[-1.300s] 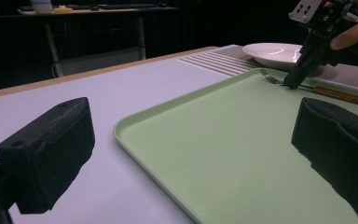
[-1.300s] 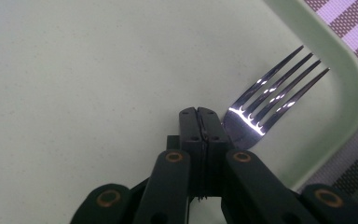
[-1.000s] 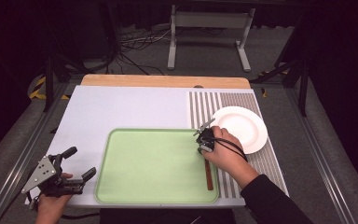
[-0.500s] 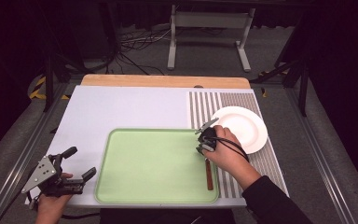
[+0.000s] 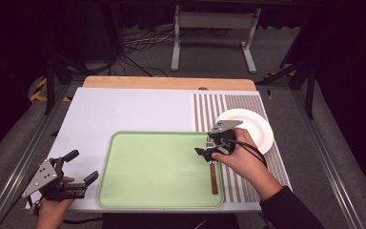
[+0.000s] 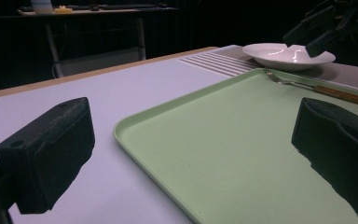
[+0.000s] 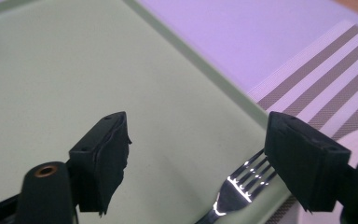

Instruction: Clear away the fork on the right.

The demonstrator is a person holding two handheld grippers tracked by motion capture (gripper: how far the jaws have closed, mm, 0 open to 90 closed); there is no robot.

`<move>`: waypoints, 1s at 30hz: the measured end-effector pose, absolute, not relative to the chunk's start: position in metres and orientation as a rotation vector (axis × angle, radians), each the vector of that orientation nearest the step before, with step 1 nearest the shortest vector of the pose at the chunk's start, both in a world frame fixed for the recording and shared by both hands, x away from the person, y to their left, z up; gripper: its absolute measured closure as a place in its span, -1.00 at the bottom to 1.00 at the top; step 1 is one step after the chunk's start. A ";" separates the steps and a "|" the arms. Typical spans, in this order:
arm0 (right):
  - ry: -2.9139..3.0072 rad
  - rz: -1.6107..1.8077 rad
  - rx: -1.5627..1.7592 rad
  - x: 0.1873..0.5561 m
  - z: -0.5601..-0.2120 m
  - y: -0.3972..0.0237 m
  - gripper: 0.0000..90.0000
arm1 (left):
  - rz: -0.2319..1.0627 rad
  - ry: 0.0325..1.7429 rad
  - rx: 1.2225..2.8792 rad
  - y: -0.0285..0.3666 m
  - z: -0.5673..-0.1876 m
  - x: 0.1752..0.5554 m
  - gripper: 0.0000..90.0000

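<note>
A fork with a wooden handle [image 5: 213, 177] lies along the right side of the green tray [image 5: 152, 167], tines pointing to the far side. My right gripper [image 5: 206, 152] hovers just above the fork's head. Its jaws have just been opening and now stand apart, with the shiny tines [image 7: 244, 183] lying free on the tray [image 7: 74, 70] below my right gripper [image 7: 203, 158]. My left gripper [image 5: 82, 166] rests open at the table's near left corner, holding nothing. From my left gripper [image 6: 191, 154] I see the tray [image 6: 214, 140], the fork [image 6: 307, 86] and the right gripper [image 6: 321, 28] beyond.
A white plate [image 5: 248, 126] sits on the striped mat [image 5: 219, 107] right of the tray, just behind the right hand. The plate [image 6: 289, 53] is empty. The white table top [image 5: 124, 112] stretches behind the tray to a wooden strip [image 5: 167, 82].
The right gripper's jaws have spread apart and the hand has lifted slightly off the fork. The fork stays where it lay. The left gripper has not moved.
</note>
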State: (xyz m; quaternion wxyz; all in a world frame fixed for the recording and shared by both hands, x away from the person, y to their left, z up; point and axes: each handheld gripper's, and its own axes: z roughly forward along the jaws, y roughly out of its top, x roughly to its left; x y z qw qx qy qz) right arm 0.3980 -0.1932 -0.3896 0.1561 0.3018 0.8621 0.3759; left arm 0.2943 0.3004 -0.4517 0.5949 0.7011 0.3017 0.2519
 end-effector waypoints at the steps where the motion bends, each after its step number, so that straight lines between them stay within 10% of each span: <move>1: 2.452 1.101 0.851 0.396 -0.388 -0.197 -0.53 | 0.586 0.701 1.629 0.300 -0.452 0.294 -1.00; 30: 2.027 1.562 0.697 0.350 -0.407 -0.298 -0.64 | 0.587 0.706 1.625 0.300 -0.451 0.294 -1.00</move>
